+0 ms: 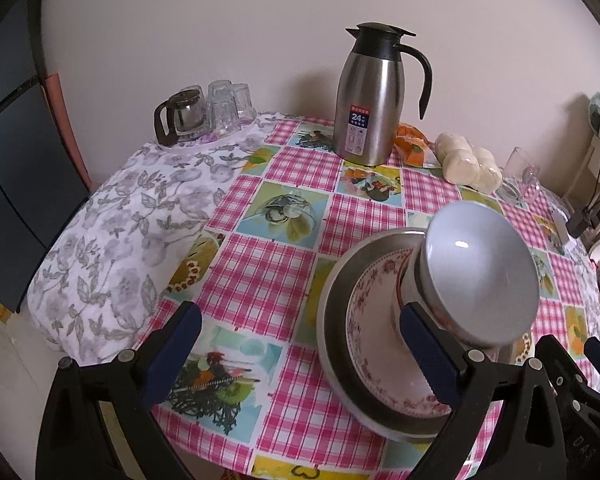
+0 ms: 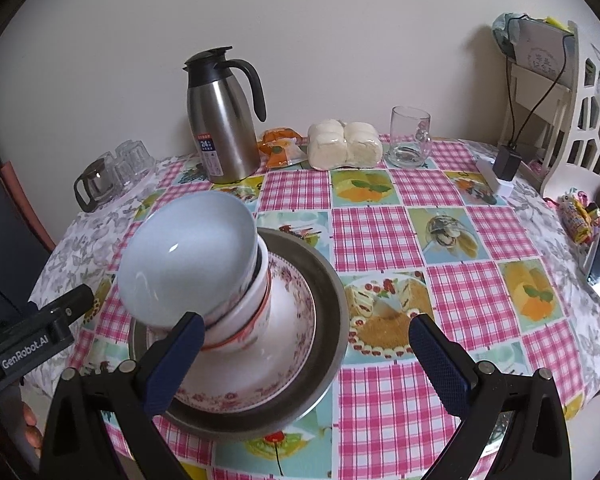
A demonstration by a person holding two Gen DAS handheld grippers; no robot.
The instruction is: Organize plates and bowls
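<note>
A: We are looking at the table from left to right: our left gripper [image 1: 300, 356] is hanging with its jaws spread wide and empty, and the stack is sitting at about four o'clock in its view, touching nothing of ours.

B: And we are seeing a steel basin [image 2: 332, 280] at the bottom, a floral-rimmed plate [image 2: 288, 344] inside it, red-banded bowls [image 2: 244, 320] nested on that, and a pale blue bowl [image 2: 188, 256] on top, tilting toward eight o'clock.

A: We are judging the ceramics stiff, glazed, slippery and breakable, and the tower top-heavy.

B: So we are favouring a pinch on the blue bowl's rim, one finger inside and one outside.

A: Our right gripper [image 2: 304, 360] is also gaping, holding nothing, with the stack at nine o'clock beside its left finger [image 2: 176, 356].
</note>
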